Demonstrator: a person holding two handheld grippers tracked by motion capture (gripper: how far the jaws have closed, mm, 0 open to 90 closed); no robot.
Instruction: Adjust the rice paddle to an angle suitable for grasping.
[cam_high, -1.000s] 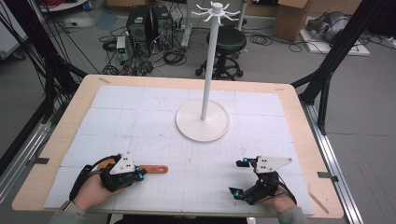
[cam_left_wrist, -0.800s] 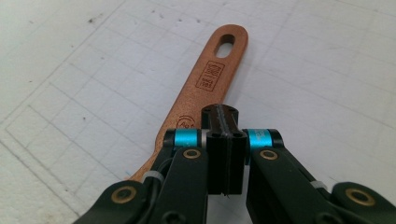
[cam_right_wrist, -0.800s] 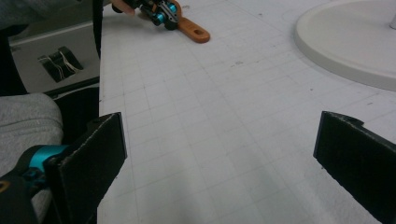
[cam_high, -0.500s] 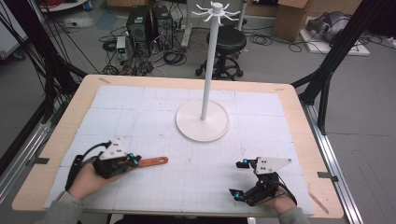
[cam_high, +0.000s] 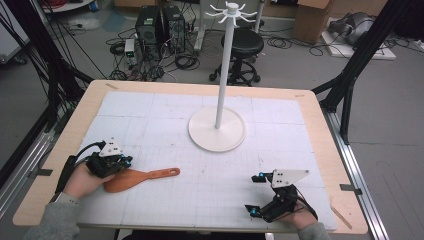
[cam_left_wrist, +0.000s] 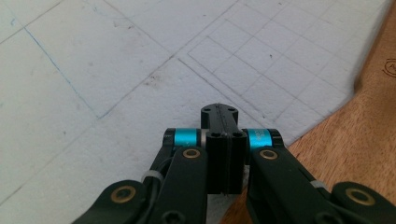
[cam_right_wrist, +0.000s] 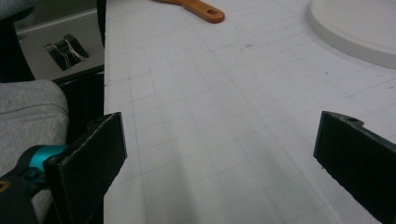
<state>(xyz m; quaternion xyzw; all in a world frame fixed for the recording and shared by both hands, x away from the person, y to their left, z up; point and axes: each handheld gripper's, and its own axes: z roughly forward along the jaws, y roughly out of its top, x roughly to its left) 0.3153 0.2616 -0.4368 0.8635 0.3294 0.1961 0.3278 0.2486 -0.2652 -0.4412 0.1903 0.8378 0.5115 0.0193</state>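
An orange-brown wooden spatula (cam_high: 135, 179) lies flat on the white grid mat (cam_high: 210, 200), its handle with the hang hole pointing right. My left gripper (cam_high: 117, 161) is shut with nothing between the jaws, and it sits just above and left of the blade. In the left gripper view the closed jaws (cam_left_wrist: 219, 112) rest over the mat, with the wooden blade (cam_left_wrist: 355, 140) beside them on the right. My right gripper (cam_high: 254, 194) stands wide open near the front right of the mat, holding nothing. Its view (cam_right_wrist: 224, 154) shows the spatula handle (cam_right_wrist: 201, 8) far ahead.
A white hook stand (cam_high: 216, 131) with a tall pole and round base stands at the mat's middle back; its base edge (cam_right_wrist: 355, 32) shows in the right gripper view. The wooden table rim (cam_high: 320, 120) frames the mat. Black frame legs, cables and a stool are beyond.
My left hand has slid left and farther up the table with its jaws shut, uncovering the spatula blade. The spatula swung slightly at first, then stayed. The right hand has not moved.
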